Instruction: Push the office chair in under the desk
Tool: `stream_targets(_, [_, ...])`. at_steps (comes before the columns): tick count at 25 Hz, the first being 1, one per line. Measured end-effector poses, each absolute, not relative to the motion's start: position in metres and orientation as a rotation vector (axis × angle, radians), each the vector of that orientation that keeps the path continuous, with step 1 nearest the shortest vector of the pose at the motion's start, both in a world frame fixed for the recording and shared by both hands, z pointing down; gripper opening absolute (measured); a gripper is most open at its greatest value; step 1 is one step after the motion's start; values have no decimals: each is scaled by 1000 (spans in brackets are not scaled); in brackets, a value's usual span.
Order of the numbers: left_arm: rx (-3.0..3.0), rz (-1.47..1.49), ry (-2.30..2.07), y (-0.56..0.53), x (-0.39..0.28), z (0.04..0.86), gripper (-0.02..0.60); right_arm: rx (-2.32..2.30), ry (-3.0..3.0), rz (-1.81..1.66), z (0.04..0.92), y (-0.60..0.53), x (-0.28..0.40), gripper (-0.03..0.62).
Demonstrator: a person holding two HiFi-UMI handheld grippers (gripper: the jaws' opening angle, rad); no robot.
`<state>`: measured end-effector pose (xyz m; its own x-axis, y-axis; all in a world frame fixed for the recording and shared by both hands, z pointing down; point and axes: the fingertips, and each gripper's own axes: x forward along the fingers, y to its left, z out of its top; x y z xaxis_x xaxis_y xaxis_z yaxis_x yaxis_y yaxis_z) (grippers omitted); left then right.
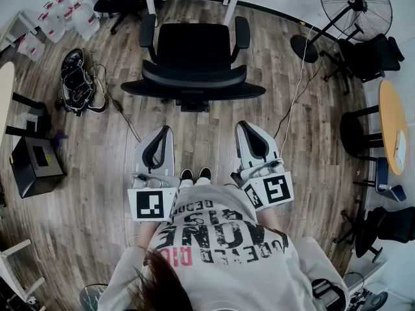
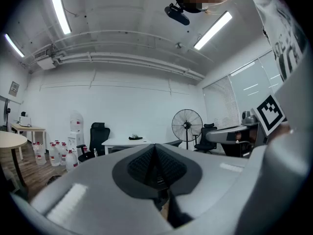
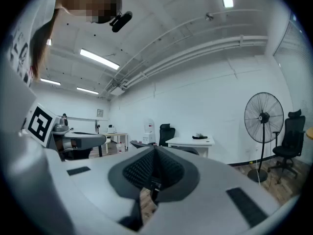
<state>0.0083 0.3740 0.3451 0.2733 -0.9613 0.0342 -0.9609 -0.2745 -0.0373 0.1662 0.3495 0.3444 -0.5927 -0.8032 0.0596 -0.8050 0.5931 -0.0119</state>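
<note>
Wood floor (image 1: pixel 84 225) fills the head view. Office chair (image 1: pixel 193 63), black w/ armrests, stands on it at 12 o'clock from the person, backrest toward the person and seat facing away. It's parked just short of the white tabletop (image 2: pixel 124 141), whose legs show at the top edge on either side of the seat. Chair isn't under it yet. Nothing touches the chair, and both claws are well clear of the backrest.

Big standing fan (image 1: pixel 355 6) at approx 2 o'clock, base on the floor w/ a cable trailing off. Round wooden table (image 1: pixel 392 125) at 3 o'clock.

Left claw (image 1: pixel 165 130) at approx 11 o'clock from the person's body, pointing fwd at the chair. It's clenched, pads together, nothing between them. Right claw (image 1: pixel 245 127) at approx 1 o'clock, level w/ the left one, likewise clenched and holding nothing.

Black box (image 1: pixel 35 164) on the floor at 9 o'clock. Cluster of water jugs (image 1: pixel 68 15) at approx 10 o'clock, far corner. Person's shoes (image 1: pixel 196 173) show between the two claws, toes toward the chair.
</note>
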Motion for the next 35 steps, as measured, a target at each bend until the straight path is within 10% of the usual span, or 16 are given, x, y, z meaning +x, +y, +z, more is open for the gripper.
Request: stream_targets(35, [-2451,-130,1902,354,24,359,12,1182,-2886,67,359,341,188,25])
